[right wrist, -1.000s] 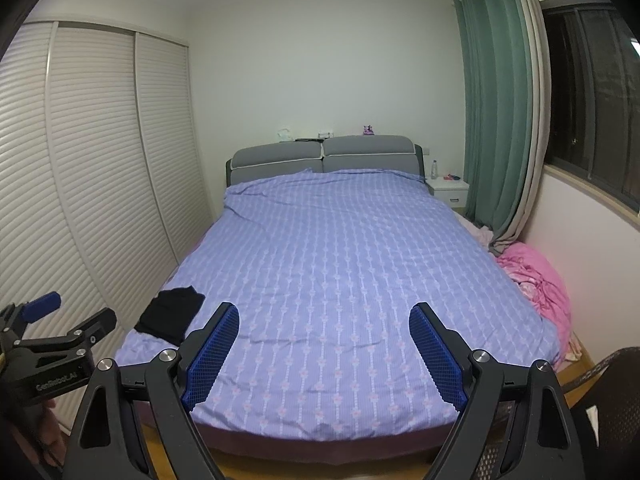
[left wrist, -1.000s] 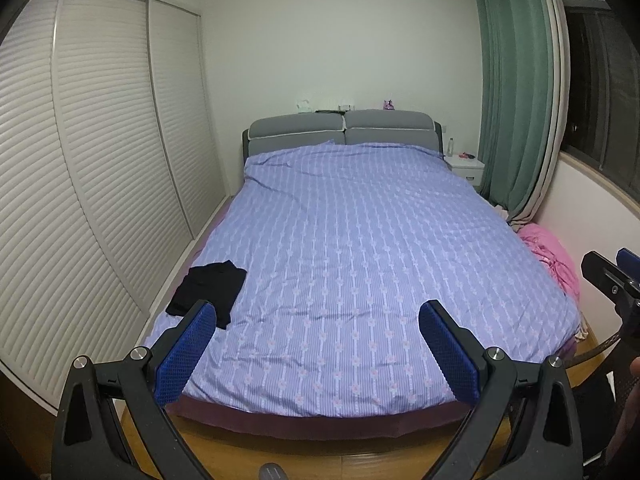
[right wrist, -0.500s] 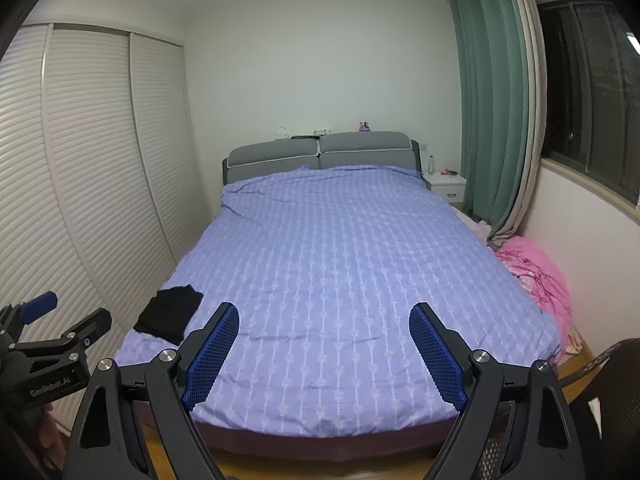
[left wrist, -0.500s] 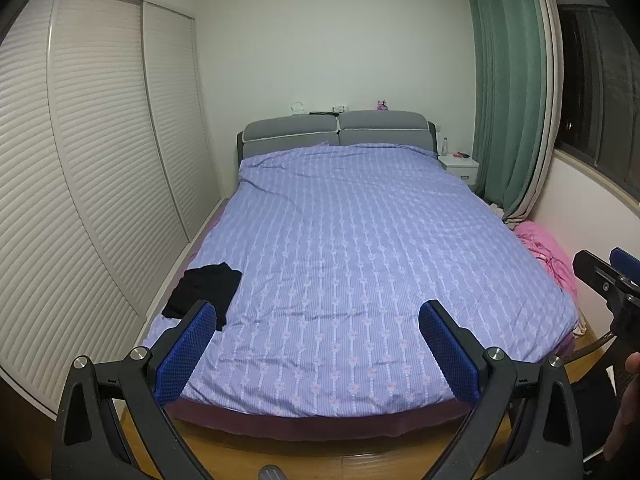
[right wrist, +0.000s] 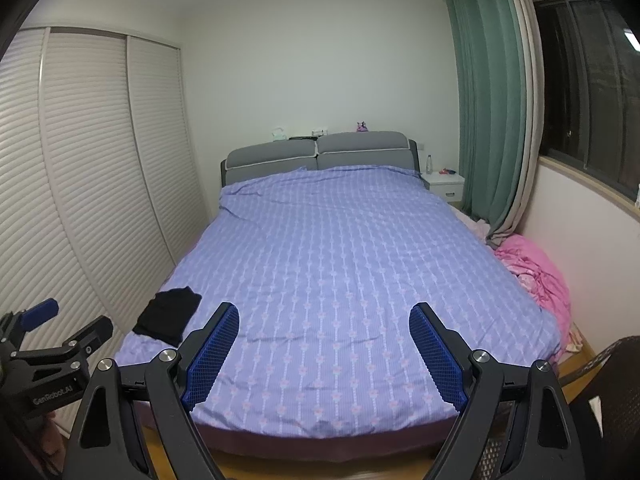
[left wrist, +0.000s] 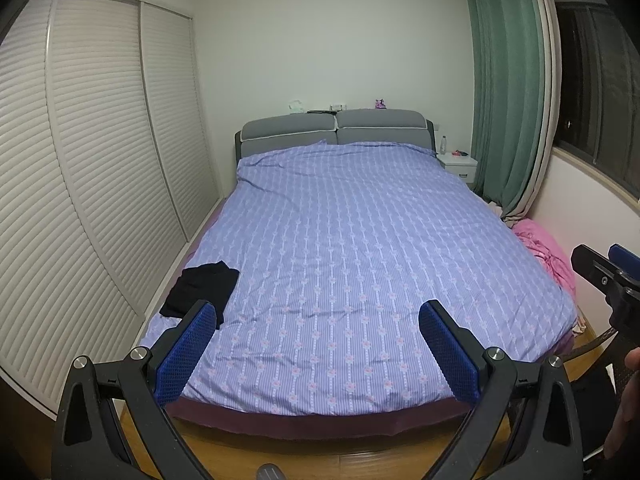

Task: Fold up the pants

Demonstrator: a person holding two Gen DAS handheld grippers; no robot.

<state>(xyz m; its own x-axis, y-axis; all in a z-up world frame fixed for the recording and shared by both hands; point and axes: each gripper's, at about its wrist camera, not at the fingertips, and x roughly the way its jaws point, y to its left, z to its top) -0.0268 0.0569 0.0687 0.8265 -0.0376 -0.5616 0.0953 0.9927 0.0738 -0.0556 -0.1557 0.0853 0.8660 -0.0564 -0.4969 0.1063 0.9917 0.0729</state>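
Observation:
A small bundle of black pants (left wrist: 202,290) lies near the front left corner of the bed's purple patterned cover (left wrist: 352,248); it also shows in the right wrist view (right wrist: 168,314). My left gripper (left wrist: 318,320) is open and empty, held above the foot of the bed, right of the pants. My right gripper (right wrist: 324,324) is open and empty, also at the foot of the bed. Each gripper shows at the edge of the other's view, the right one (left wrist: 608,276) and the left one (right wrist: 52,344).
White slatted wardrobe doors (left wrist: 80,184) run along the left. A grey headboard (left wrist: 336,130), a white nightstand (left wrist: 458,164) and green curtains (left wrist: 508,92) stand at the back right. A pink blanket (right wrist: 536,276) is heaped right of the bed. A dark chair (right wrist: 608,404) stands at front right.
Both grippers have tilted up a little and drawn slightly back, so the bed and pants sit lower in view. Both grippers stay open. The pants have not moved.

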